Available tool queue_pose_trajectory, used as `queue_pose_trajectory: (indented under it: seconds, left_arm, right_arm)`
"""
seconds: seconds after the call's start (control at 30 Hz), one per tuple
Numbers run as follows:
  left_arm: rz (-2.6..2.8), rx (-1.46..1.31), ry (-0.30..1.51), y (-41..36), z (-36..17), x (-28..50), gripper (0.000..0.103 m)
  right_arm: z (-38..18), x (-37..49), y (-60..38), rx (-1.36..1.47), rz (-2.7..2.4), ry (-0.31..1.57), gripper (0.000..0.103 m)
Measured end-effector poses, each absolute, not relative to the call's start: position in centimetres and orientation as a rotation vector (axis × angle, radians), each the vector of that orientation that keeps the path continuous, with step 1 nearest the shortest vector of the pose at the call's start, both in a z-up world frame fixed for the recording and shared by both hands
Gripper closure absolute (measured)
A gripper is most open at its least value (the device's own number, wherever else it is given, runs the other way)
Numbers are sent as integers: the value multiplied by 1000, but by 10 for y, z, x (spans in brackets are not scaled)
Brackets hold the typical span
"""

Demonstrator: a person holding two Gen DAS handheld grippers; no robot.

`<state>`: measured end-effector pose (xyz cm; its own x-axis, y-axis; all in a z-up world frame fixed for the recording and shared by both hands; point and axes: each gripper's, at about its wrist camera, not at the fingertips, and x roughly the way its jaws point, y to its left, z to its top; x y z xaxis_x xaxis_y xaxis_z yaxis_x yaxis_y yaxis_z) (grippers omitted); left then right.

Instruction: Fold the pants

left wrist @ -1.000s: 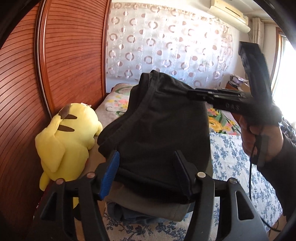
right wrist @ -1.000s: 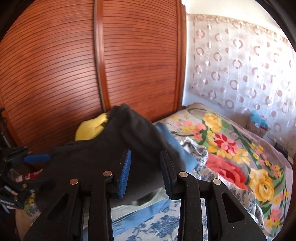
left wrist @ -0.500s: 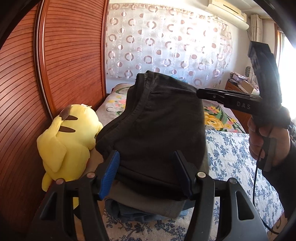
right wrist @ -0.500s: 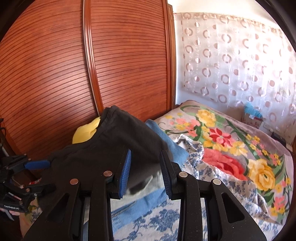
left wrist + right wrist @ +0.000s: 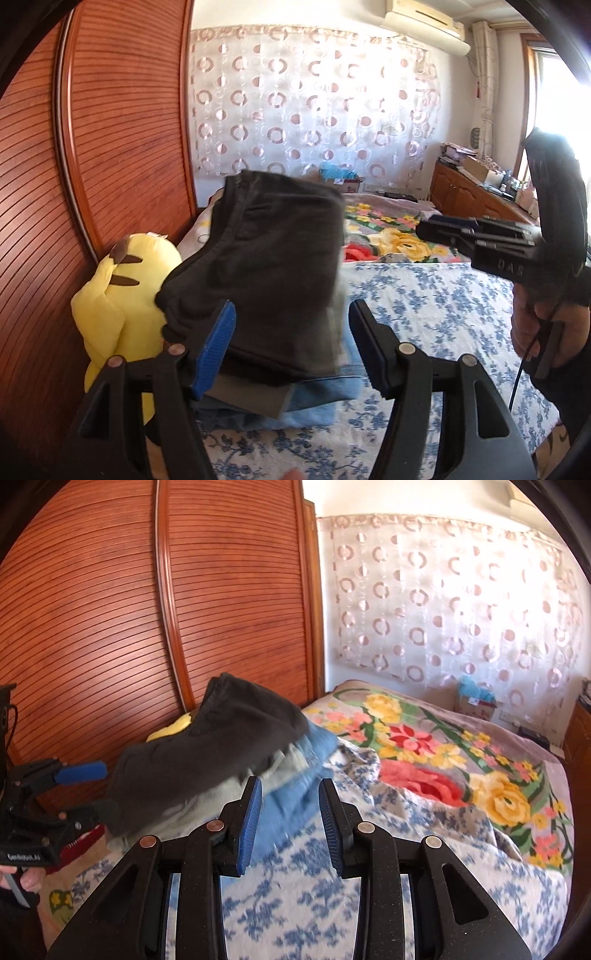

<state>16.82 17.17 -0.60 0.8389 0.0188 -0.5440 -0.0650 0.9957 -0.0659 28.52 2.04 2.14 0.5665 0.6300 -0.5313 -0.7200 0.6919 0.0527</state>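
Folded dark pants [image 5: 273,273] lie on top of a stack of folded clothes [image 5: 317,395] on the bed; they also show in the right wrist view [image 5: 207,753], above grey and blue garments [image 5: 295,775]. My left gripper [image 5: 288,343] is open, its jaws on either side of the pants' near edge without closing on it. My right gripper [image 5: 290,812] is open and empty, drawn back from the stack. In the left wrist view the right gripper [image 5: 476,236] shows at the right, clear of the pants.
A yellow plush toy [image 5: 118,295] leans against the ribbed wooden wardrobe [image 5: 92,147] left of the stack. The bed has a blue floral cover [image 5: 424,317] and a bright flower blanket [image 5: 443,760]. A wooden cabinet [image 5: 469,195] stands at the far right.
My right gripper has pulled back off the pants and away to the right. The pants have dropped flatter onto the stack. My left gripper stays open around their near edge.
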Motion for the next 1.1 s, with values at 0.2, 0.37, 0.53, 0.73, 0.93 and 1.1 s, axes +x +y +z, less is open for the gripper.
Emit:
queue_pose_trajectory:
  seconds: [0.2, 0.37, 0.53, 0.73, 0.93, 1.1]
  left_arm:
    - [1, -48, 512, 143, 10, 156, 36]
    - [-40, -35, 464, 120, 27, 145, 31]
    - [-74, -6, 419, 96, 42, 132, 25]
    - [-109, 11, 365, 69, 56, 111, 22]
    - [-105, 26, 341, 47, 64, 91, 22]
    - [-136, 23, 333, 32, 66, 79, 22]
  right_arm:
    - [29, 265, -16, -151, 748, 530, 71]
    - [44, 245, -45, -138, 689, 484, 71]
    - [62, 217, -77, -122, 629, 428, 67]
    - [78, 185, -111, -109, 559, 374, 57]
    - [84, 153, -140, -97, 481, 338, 47]
    - [81, 129, -165, -70, 402, 343, 40]
